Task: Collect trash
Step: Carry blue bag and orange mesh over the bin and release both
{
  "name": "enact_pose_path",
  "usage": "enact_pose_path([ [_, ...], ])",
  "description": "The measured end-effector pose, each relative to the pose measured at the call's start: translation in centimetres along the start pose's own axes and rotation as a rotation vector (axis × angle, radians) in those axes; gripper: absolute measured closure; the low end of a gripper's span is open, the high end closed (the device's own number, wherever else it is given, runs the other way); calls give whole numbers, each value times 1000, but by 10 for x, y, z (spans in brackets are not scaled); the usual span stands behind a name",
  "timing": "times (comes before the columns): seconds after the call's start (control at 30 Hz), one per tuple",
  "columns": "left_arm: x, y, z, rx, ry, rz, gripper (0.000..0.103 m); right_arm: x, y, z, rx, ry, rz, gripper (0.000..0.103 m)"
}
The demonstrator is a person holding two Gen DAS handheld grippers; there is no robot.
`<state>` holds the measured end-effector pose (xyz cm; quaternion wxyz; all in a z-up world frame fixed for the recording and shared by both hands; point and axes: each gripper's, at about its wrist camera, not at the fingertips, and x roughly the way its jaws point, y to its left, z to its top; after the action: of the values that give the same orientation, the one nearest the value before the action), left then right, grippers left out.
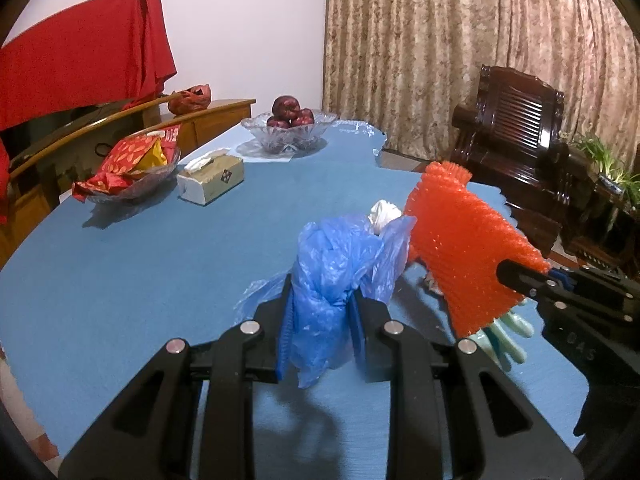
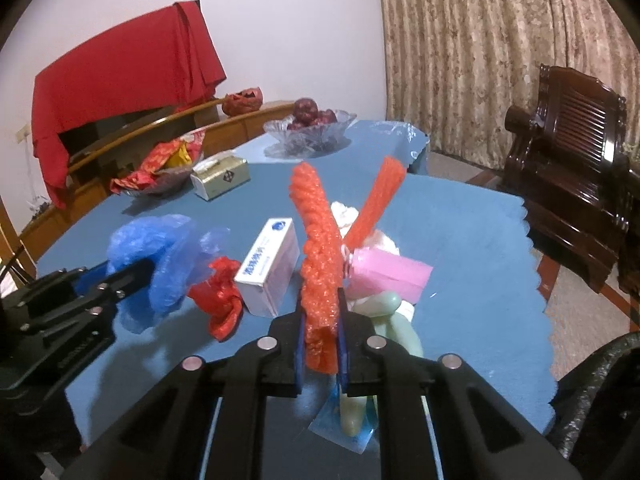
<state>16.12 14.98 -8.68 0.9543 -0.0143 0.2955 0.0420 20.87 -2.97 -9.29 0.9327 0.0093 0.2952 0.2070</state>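
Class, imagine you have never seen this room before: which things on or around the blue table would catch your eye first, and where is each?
Brightest is the orange foam net, pinched upright in the right gripper over a heap of litter near the table's front edge. Beside it, the left gripper clamps a crumpled blue plastic bag above the blue tablecloth. At the far end stands a glass bowl of dark red apples, and a red cloth hangs behind the table.
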Motion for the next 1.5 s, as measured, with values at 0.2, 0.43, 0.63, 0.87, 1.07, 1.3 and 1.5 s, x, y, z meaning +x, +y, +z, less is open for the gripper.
enact_pose_path([
  [0.2, -19, -13, 10, 1, -31, -17, 79, -40, -7, 5, 12, -50, 11, 91],
  [0.43, -41, -45, 15, 32, -56, -79, 79, -92, -29, 2, 47, -105, -54, 91],
  [0.63, -57, -86, 15, 68, -72, -165, 79, -135, -57, -9, 75, -129, -143, 91],
  [0.87, -70, -141, 11, 122, -78, -278, 79, -172, -93, -26, 133, -139, -239, 91],
  [1.07, -73, -190, 2, 172, -72, -371, 79, -201, -126, -43, 186, -145, -332, 91],
  [1.3, -73, -233, -12, 218, -57, -452, 79, -226, -159, -64, 233, -133, -433, 91],
  [1.5, -65, -265, -24, 253, -20, -518, 79, -239, -184, -84, 276, -104, -510, 91],
])
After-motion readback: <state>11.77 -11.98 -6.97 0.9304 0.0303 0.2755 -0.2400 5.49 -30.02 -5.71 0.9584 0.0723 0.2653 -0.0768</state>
